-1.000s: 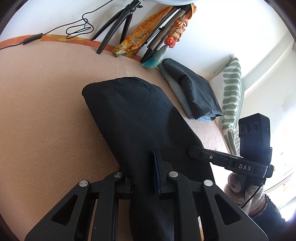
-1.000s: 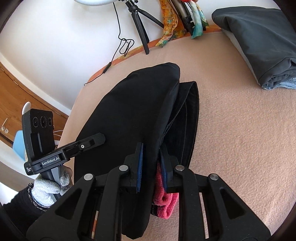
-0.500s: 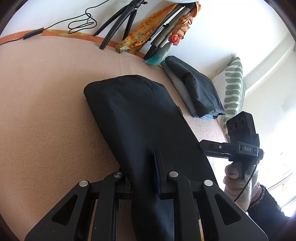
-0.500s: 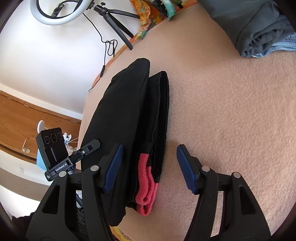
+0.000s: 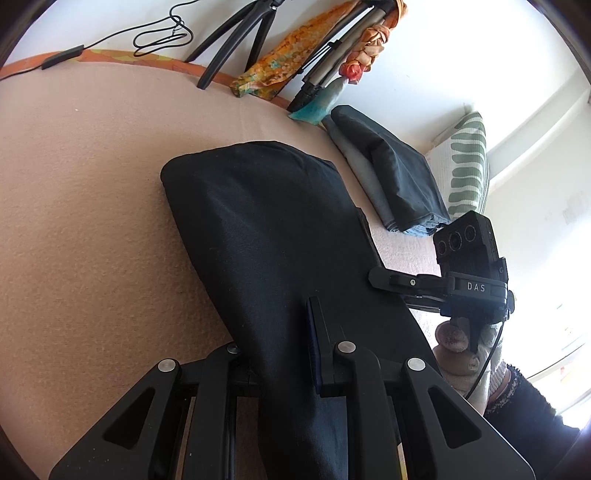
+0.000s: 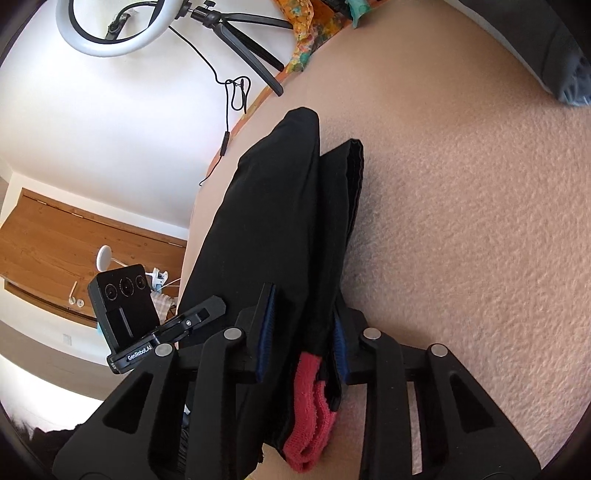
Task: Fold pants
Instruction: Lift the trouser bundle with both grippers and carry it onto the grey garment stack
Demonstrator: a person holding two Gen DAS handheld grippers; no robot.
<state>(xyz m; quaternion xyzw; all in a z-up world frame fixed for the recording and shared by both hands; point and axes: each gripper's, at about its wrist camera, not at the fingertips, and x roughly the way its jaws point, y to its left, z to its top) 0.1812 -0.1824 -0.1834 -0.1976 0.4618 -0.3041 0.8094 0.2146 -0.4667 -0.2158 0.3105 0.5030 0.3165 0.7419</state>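
Note:
Black pants (image 5: 266, 229) lie folded lengthwise on the beige bed cover (image 5: 92, 229). My left gripper (image 5: 280, 321) is shut on their near end, and the cloth drapes over and hides its left finger. In the right wrist view the pants (image 6: 273, 229) run away from me in stacked layers, with a red waistband lining (image 6: 310, 406) showing at the near end. My right gripper (image 6: 301, 321) straddles that end; its jaws are closing and the blue pads (image 6: 266, 325) press the layers. Each gripper shows in the other's view: the right gripper (image 5: 380, 276), the left gripper (image 6: 210, 308).
A folded dark grey garment (image 5: 399, 177) lies on the bed to the right, beside a green-striped pillow (image 5: 469, 166). A tripod (image 5: 236, 40), cable and colourful fabrics (image 5: 291, 62) stand along the far wall. A ring light (image 6: 122, 26) hangs above. A gloved hand (image 5: 465, 354) holds the right gripper.
The right gripper let go, opened wide, sank toward the bed and rolled, then closed again around the pants' edge with the red lining. The left gripper kept its hold and place.

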